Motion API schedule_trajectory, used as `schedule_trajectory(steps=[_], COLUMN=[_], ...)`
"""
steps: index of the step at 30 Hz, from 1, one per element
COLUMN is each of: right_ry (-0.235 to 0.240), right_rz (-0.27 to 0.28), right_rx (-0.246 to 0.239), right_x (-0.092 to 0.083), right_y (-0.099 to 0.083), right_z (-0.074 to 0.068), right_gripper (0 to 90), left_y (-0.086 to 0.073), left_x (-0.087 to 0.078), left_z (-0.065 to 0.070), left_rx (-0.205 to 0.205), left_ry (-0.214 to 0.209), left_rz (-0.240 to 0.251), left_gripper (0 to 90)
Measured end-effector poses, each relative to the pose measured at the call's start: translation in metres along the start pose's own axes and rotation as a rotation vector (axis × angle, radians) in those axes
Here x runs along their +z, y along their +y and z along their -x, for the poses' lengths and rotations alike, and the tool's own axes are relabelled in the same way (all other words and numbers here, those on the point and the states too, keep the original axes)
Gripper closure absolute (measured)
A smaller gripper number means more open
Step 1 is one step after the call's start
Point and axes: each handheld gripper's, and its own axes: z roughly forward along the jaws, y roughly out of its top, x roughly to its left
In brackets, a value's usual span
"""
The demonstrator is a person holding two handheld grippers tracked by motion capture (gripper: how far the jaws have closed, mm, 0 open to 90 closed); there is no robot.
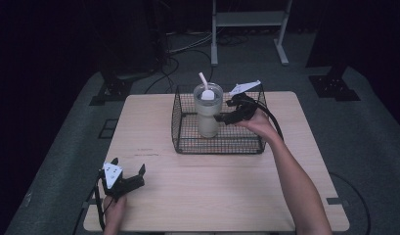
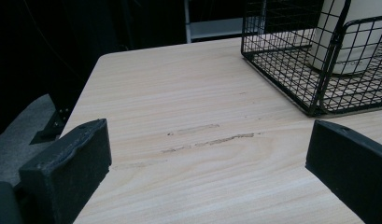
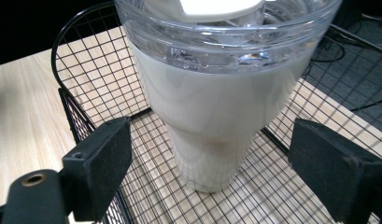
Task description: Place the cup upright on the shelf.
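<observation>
Between the spread jaws of the right gripper (image 3: pixel 212 168), the smooth tumbler (image 3: pixel 216 116) is looking slippery and top-heavy, likely gripping best at its narrow base.

Both grippers black, two-jaw. Left gripper (image 1: pixel 129 175): grey three-cornered plate on top with small dark dots, black cable off the back. Right gripper (image 1: pixel 226 113): same plate, thick black cable looping back past the wrist. Jaws are flat rectangular black blocks with a matte, slightly rough face. Brass-coloured screw hole at the jaw base. Forearms bare, no sleeves.
</observation>
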Motion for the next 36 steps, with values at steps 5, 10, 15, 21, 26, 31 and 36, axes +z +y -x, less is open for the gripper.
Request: schedule_trajectory(steps=[5, 10, 15, 21, 26, 31, 36], right_ry=[-0.012, -0.019, -0.022, -0.024, -0.029, -0.023, -0.026], right_rz=[-0.003, 0.012, 0.019, 0.027, 0.044, 0.045, 0.045], right_rx=[-0.007, -0.007, -0.004, -0.009, -0.001, 0.008, 0.003], right_x=[-0.011, -0.024, -0.037, -0.048, -0.057, -0.062, -0.066], right_y=[0.0, 0.0, 0.0, -0.001, -0.006, -0.013, -0.016], right_z=[0.0, 0.001, 0.0, 0.0, -0.002, -0.002, -0.004], right_gripper=[12.9, 13.0, 13.1, 13.0, 13.2, 13.2, 13.3], left_y=[0.0, 0.0, 0.0, 0.0, 0.0, 0.0, 0.0], left_x=[0.001, 0.001, 0.002, 0.002, 0.002, 0.002, 0.002], left_z=[0.0, 0.0, 0.0, 0.0, 0.0, 0.0, 0.001], left_rx=[-0.002, -0.003, -0.001, -0.001, 0.001, -0.001, 0.002], left_ry=[0.0, 0.0, -0.002, -0.001, -0.001, 0.0, 0.0], left_rz=[0.003, -0.001, -0.005, -0.007, -0.008, -0.009, -0.01], left_gripper=[0.0, 0.0, 0.0, 0.0, 0.0, 0.0, 0.0])
